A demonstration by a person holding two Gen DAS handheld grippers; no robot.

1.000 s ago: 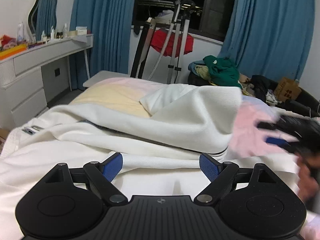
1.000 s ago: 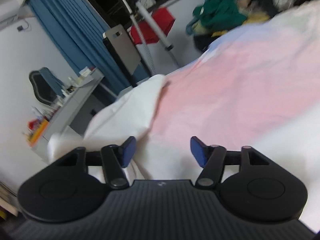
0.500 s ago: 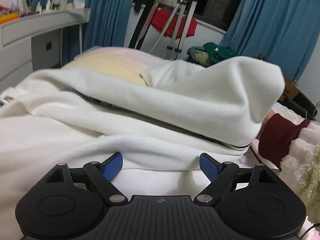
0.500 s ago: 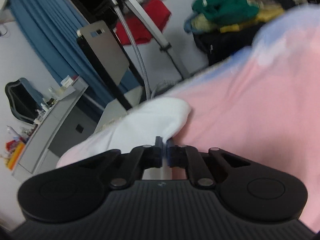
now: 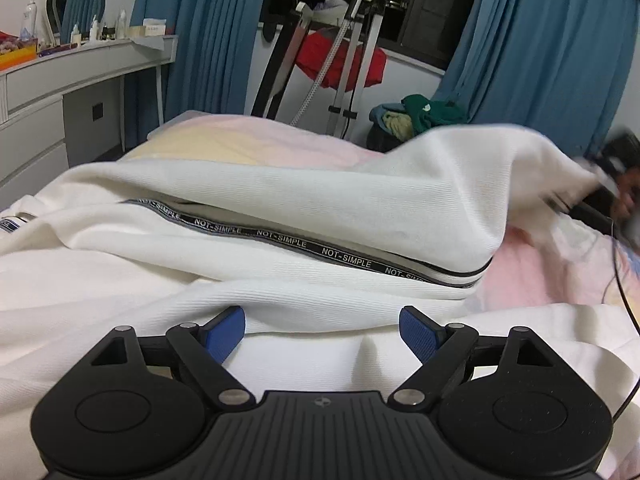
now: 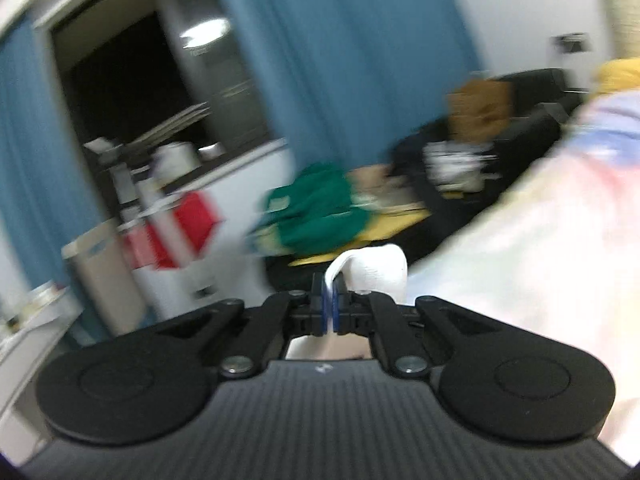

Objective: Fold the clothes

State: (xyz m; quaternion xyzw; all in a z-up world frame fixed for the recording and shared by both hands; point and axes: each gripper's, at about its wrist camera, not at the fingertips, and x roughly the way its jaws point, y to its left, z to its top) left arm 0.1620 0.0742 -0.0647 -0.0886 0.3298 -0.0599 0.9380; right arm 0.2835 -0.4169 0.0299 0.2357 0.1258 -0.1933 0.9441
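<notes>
A white zip-up garment [image 5: 280, 200] lies spread over the pink bed [image 5: 532, 276], with a grey "NOT-SIMPLE" tape [image 5: 304, 244] along its opened edge. My left gripper [image 5: 322, 330] is open, low over the near white cloth, nothing between its blue pads. In the right wrist view my right gripper [image 6: 330, 306] is shut on a fold of the white garment [image 6: 372, 270], which bulges above the pads. From the left wrist view, the garment's far right corner [image 5: 560, 168] is lifted and stretched toward the blurred right gripper [image 5: 616, 172] and hand.
A white dresser [image 5: 60, 92] with bottles stands at left. A drying rack with red cloth [image 5: 344, 60] and blue curtains [image 5: 540, 40] lie beyond the bed. A pile of green and yellow clothes [image 5: 420, 116] sits by the far edge. A thin black cable [image 5: 622, 280] hangs at right.
My right gripper closed on the garment's corner and has pulled it up and to the right, swinging its view toward the room. The left gripper stayed open in place.
</notes>
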